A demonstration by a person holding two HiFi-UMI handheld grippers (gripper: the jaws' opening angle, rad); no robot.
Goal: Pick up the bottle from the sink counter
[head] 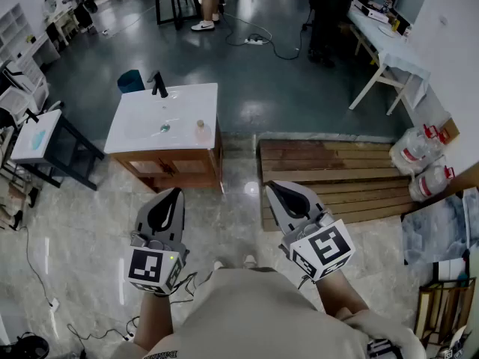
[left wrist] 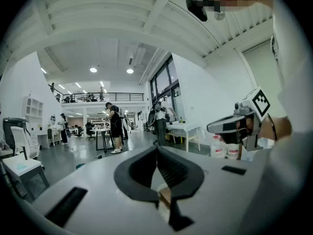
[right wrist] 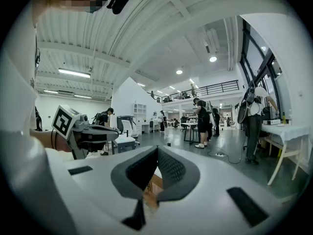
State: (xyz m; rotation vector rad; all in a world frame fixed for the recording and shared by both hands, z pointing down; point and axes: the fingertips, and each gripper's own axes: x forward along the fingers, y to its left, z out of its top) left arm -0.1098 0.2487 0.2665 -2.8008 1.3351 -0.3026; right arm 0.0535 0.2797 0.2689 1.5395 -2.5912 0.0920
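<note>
A small clear bottle (head: 200,132) stands near the right front corner of the white sink counter (head: 142,137), beside the basin with its black faucet (head: 159,84). Both grippers are held in front of the person, well short of the counter. My left gripper (head: 177,193) points at the cabinet front, jaws shut with nothing between them. My right gripper (head: 272,187) is to its right, over the floor, also shut and empty. In the left gripper view the jaws (left wrist: 157,149) meet in a closed line. The right gripper view shows the same closed line (right wrist: 157,149). The bottle shows in neither gripper view.
A wooden pallet platform (head: 337,174) lies right of the sink cabinet, with large water jugs (head: 419,152) at its far end. A small dark-legged table (head: 37,137) stands left of the counter, a teal bin (head: 131,81) behind it. People and desks are farther back.
</note>
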